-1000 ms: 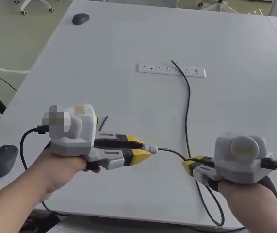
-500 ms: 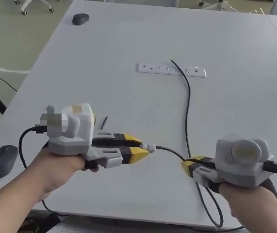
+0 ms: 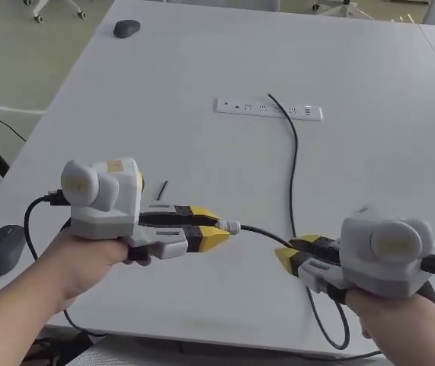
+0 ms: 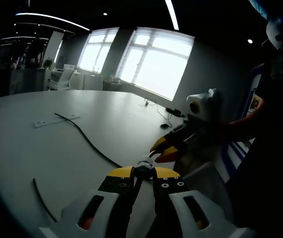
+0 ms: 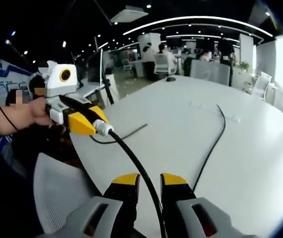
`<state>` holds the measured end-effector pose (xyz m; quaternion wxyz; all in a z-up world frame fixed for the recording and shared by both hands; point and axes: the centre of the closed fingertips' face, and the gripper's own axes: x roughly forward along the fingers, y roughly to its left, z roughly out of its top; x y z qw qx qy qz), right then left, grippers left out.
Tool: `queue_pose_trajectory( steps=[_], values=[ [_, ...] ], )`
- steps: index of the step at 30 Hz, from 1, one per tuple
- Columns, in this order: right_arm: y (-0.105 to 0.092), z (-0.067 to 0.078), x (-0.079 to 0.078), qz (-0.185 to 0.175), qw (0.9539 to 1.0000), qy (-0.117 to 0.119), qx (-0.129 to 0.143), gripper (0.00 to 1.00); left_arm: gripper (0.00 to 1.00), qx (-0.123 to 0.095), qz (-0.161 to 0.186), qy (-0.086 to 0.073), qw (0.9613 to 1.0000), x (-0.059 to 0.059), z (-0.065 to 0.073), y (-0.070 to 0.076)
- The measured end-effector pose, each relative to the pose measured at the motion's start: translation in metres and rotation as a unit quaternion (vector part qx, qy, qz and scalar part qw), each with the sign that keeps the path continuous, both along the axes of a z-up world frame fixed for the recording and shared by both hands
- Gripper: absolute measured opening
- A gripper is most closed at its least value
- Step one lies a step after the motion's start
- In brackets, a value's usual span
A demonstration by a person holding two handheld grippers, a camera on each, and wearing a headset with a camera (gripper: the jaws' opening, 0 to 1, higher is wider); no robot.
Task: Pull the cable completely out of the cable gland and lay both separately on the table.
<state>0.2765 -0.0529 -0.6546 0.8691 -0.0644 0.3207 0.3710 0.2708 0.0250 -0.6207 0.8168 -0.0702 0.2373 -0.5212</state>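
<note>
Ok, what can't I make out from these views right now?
- How much cable sits inside the cable gland: head view, hidden between the jaws of the left hand-held gripper.
- Whether this cable joins the stretch running toward the power strip: head view, covered by the right hand-held gripper.
- Power strip markings: head view, too small.

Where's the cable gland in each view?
Head view: small white cable gland at the left gripper's tips, below centre.
Left gripper view: gland between own jaw tips, bottom centre.
Right gripper view: gland left of centre, on the black cable.
Shared landmark: thin cord across the table.
</note>
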Motion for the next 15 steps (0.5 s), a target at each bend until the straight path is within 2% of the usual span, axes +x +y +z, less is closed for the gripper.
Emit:
queue_pose_trajectory(
  steps=[3,6,8,11,13,14,15],
  values=[
    [0.000,0.012,0.000,0.014,0.9994,-0.026,-0.020,0.17,0.15,0.001,-0.001,0.000,1.0000,-0.001,0.000,0.001],
    [0.008,0.024,-0.002,0.055,0.9944,-0.066,-0.062,0.17,0.15,0.001,0.000,-0.002,1.0000,-0.002,0.001,0.002],
    [0.015,0.031,-0.003,0.072,0.9910,-0.084,-0.076,0.17,0.15,0.003,-0.001,-0.002,1.0000,-0.003,0.001,0.002],
    [0.031,0.040,-0.005,0.107,0.9822,-0.114,-0.105,0.15,0.15,0.002,-0.003,-0.002,1.0000,-0.005,0.002,0.001],
    [0.039,0.039,-0.007,0.128,0.9759,-0.125,-0.125,0.14,0.15,0.003,-0.004,-0.003,1.0000,-0.006,0.002,0.000],
    [0.043,0.037,-0.007,0.141,0.9706,-0.133,-0.143,0.14,0.15,0.004,-0.005,-0.003,1.0000,-0.007,0.003,-0.001],
    [0.045,0.035,-0.006,0.146,0.9674,-0.135,-0.157,0.13,0.15,0.004,-0.006,-0.004,1.0000,-0.007,0.003,-0.001]
  ],
)
